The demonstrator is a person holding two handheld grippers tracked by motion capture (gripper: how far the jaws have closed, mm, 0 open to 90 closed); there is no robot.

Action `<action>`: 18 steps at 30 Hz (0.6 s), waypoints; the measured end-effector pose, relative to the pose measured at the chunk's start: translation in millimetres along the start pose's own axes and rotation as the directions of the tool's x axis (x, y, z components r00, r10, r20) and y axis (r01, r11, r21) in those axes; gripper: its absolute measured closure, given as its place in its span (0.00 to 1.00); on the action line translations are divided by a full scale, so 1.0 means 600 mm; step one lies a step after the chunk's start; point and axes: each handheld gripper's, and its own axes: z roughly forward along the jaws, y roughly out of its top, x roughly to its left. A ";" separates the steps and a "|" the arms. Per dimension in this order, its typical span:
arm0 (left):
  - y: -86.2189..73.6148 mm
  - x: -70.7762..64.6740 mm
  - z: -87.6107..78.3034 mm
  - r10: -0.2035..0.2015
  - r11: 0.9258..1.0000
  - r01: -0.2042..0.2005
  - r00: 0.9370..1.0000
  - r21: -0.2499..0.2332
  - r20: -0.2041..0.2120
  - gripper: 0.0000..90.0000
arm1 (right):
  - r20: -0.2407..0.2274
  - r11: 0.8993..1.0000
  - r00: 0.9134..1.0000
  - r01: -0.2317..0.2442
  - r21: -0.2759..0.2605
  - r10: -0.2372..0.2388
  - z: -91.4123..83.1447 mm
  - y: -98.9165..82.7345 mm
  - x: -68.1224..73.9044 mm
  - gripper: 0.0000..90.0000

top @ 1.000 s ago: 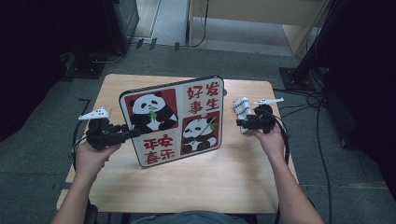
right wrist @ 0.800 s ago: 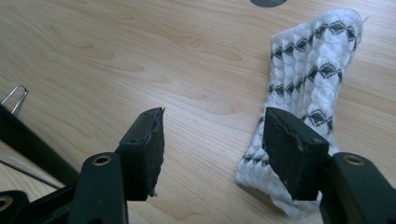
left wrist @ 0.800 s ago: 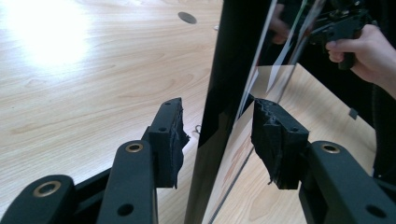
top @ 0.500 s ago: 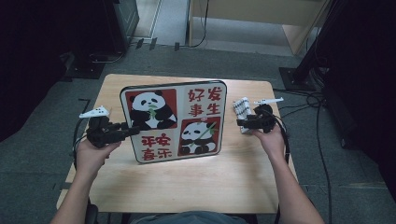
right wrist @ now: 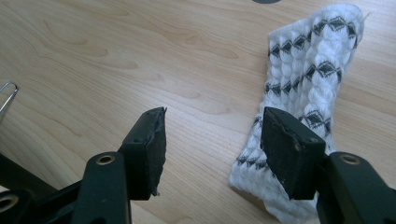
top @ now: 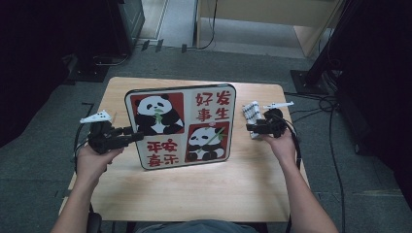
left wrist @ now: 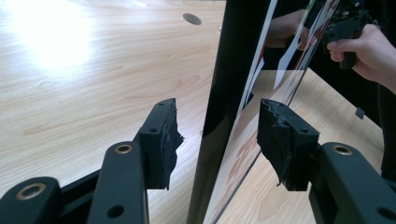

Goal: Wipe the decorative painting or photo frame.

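Note:
A glossy panda picture board (top: pixel 182 126) with red Chinese characters stands upright on the wooden table (top: pixel 194 194). My left gripper (top: pixel 133 136) reaches in at its left edge. In the left gripper view the board's dark edge (left wrist: pixel 238 70) stands between the jaws of that gripper (left wrist: pixel 219 135). The jaws have just been opening, and neither pad touches the board. My right gripper (top: pixel 248 127) is open to the right of the board, low over bare wood (right wrist: pixel 215 140). A white knitted cloth (right wrist: pixel 308 79) with black diamonds lies beside its right-hand jaw.
The cloth (top: pixel 251 114) lies near the table's right edge. A bent metal wire (right wrist: pixel 7 95) shows at the left of the right gripper view. Dark equipment and cables sit on the floor around the table.
The board has swung from a tilted pose to standing square and upright. The left gripper's jaws have spread away from its edge. Both hands have kept their places.

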 end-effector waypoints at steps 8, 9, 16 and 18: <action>-0.007 0.000 -0.019 0.022 1.000 -0.023 0.999 -0.001 -0.030 0.49 | 0.006 1.000 1.000 0.003 -0.015 -0.003 -0.005 0.000 0.002 0.47; -0.008 0.001 -0.021 0.026 1.000 -0.026 0.999 0.001 -0.027 0.48 | 0.006 1.000 1.000 0.003 -0.016 -0.003 -0.005 0.000 0.002 0.47; -0.015 0.005 -0.037 0.032 0.999 -0.032 0.998 -0.001 -0.051 0.41 | 0.000 1.000 1.000 -0.002 -0.028 0.002 -0.007 0.002 0.000 0.46; -0.018 0.007 -0.041 0.030 1.000 -0.030 0.997 0.005 -0.067 0.41 | -0.001 1.000 1.000 -0.001 -0.029 0.001 -0.007 0.002 -0.001 0.46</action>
